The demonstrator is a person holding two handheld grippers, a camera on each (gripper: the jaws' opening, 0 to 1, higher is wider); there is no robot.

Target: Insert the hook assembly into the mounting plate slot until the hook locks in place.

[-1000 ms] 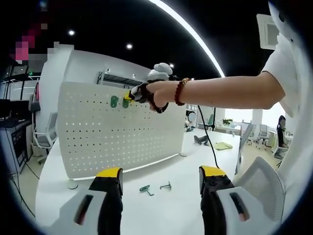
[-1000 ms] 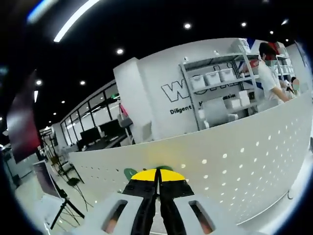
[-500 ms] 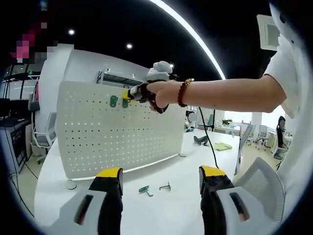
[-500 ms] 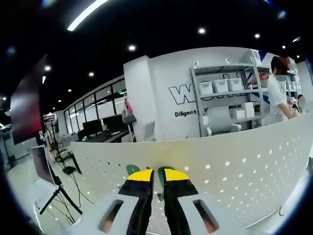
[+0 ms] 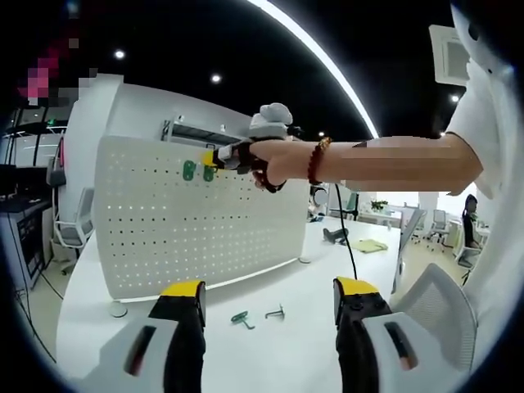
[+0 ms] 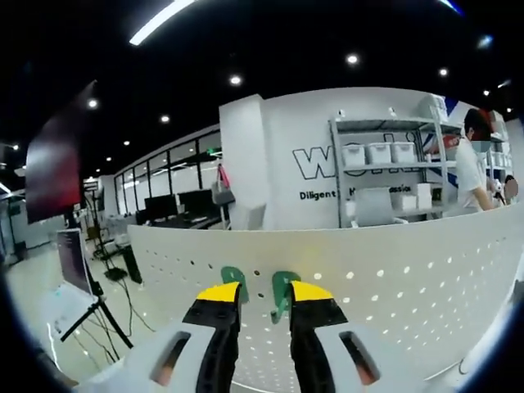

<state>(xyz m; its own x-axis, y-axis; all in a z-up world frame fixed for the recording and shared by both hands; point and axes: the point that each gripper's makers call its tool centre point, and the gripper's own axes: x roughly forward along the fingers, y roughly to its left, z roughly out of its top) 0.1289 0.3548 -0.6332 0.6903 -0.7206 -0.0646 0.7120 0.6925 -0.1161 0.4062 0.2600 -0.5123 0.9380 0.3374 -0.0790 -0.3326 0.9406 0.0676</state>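
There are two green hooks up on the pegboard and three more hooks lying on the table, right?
Not quite. Two green hooks hang on the pegboard, but the left gripper view shows two hooks on the table, not three: one green, one dark.

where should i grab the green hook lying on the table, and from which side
Take the green hook by its straight shank, coming down from above with the open left gripper. It lies flat on the white table beside a grey hook, apart from it, so a jaw should fit on each side. Its finer shape is too small to tell.
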